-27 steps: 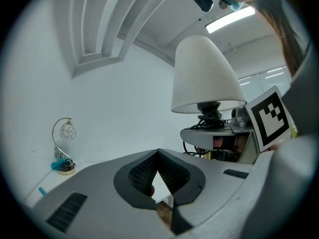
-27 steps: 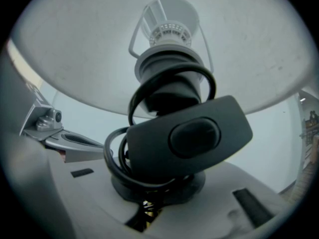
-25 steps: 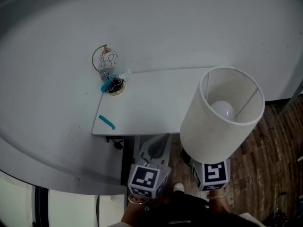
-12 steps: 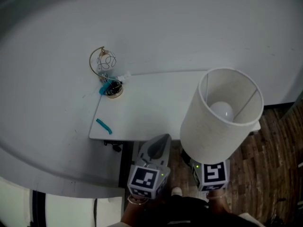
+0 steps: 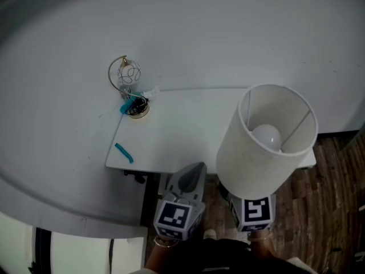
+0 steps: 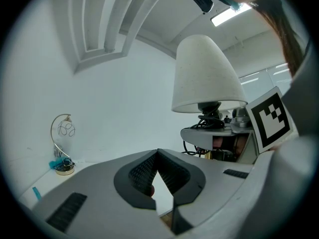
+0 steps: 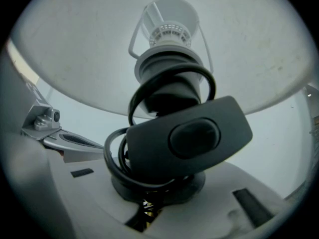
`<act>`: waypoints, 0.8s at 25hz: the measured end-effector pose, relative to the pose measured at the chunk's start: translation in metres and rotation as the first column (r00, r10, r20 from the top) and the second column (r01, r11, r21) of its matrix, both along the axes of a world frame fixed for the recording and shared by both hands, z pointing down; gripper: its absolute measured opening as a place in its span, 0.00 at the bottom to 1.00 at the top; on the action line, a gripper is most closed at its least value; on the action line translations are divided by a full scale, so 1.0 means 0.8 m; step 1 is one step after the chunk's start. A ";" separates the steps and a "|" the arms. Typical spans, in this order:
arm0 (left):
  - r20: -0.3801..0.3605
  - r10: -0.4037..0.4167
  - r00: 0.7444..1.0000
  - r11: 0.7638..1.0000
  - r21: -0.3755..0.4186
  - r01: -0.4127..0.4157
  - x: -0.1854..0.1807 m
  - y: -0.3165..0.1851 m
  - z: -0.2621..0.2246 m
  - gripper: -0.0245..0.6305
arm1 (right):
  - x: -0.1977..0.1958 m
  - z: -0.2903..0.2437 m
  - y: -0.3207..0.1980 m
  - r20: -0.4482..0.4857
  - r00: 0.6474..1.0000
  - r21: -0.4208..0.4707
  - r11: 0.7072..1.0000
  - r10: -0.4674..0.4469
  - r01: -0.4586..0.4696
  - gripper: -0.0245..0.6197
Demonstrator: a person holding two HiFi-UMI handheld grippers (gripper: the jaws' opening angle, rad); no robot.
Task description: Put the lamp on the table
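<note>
We carry the lamp [image 5: 251, 153] by its base, right gripper [image 7: 149, 208] clamped there, above the table's [image 5: 182, 130] near right corner; left gripper [image 6: 157, 156] closed, empty; likely light, top-heavy, fragile.

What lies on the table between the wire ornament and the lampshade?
Nothing: in the head view the table is bare between ornament and lampshade. The teal strip lies aside, near the front edge.

1 lamp [image 5: 256, 153], 1 tbl [image 5: 188, 130], 2 claws [image 6: 157, 154] [image 7: 149, 208].
</note>
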State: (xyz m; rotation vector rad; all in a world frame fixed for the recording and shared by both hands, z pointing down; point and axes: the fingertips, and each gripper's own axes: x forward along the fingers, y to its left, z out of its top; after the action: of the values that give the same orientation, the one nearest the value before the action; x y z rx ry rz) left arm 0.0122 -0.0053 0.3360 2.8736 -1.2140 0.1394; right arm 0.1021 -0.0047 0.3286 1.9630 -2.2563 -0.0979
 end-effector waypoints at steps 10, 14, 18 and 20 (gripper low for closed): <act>-0.005 -0.037 0.999 0.999 -0.001 0.037 0.000 -0.003 -0.004 0.03 | -0.003 0.000 -0.007 0.038 0.999 0.032 0.999 -0.031 0.030 0.07; -0.006 -0.051 0.999 0.999 -0.003 0.051 -0.002 -0.004 -0.005 0.03 | -0.002 0.007 -0.003 -0.001 0.999 -0.019 0.999 -0.040 0.040 0.07; -0.005 -0.057 0.998 0.998 -0.005 0.057 -0.003 -0.005 -0.002 0.03 | -0.002 0.008 -0.008 0.018 0.999 0.000 0.999 -0.045 0.045 0.07; -0.006 -0.060 0.998 0.998 -0.009 0.060 -0.003 -0.008 -0.001 0.03 | -0.002 0.008 -0.012 0.021 0.999 0.004 0.999 -0.048 0.048 0.07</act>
State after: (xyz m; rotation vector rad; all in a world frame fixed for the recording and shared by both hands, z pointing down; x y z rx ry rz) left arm 0.0095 -0.0115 0.3348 2.8244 -1.2940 0.1344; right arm 0.1004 -0.0142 0.3353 1.9207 -2.3190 -0.0877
